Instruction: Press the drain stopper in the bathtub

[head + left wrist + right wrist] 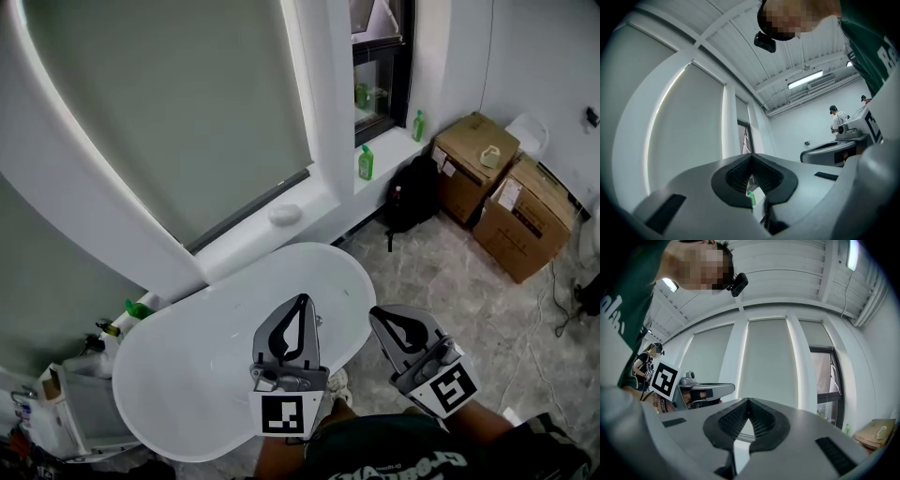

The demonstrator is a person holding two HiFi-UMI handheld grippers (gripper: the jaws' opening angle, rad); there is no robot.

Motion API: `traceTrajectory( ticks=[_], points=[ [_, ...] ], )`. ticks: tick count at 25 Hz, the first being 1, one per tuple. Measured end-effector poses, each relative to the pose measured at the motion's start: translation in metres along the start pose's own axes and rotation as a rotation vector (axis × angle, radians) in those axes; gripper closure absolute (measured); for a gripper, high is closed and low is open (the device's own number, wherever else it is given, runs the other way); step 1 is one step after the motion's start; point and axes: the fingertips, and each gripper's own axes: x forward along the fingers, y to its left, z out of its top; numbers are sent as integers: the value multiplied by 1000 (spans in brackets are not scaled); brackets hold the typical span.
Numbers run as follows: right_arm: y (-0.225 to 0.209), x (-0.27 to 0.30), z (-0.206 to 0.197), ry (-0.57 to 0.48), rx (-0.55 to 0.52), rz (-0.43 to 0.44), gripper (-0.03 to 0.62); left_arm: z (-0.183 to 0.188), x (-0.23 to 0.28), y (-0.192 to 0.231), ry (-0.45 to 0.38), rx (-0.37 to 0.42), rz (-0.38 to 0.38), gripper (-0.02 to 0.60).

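The white oval bathtub (187,375) lies below me in the head view; its inside looks plain white and I cannot make out a drain stopper. My left gripper (302,298) is held over the tub's right end, jaws shut with nothing between them. My right gripper (375,311) is beside it, just past the tub's rim over the floor, also shut and empty. Both point up toward the window wall. In the left gripper view the left gripper (751,157) has its tips together, and the right gripper view shows the right gripper (748,400) with its tips together too.
Two cardboard boxes (511,202) and a black backpack (411,192) stand on the marble floor at the right. Green bottles (366,162) sit on the window sill. A white soap-like lump (284,215) rests on the ledge behind the tub. Bottles (139,308) crowd the tub's left end.
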Motion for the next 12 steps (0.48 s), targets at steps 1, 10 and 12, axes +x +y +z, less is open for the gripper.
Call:
traceTrajectory(
  ticks=[1, 10, 12],
  points=[
    [-3, 7, -1, 3, 3, -1, 579, -2, 4, 6, 3, -6, 5, 574],
    [-27, 76, -21, 31, -18, -16, 579, -26, 46, 60, -7, 2, -11, 574],
    [-33, 91, -23, 23, -15, -25, 579, -34, 56, 68, 10, 6, -26, 574]
  ],
)
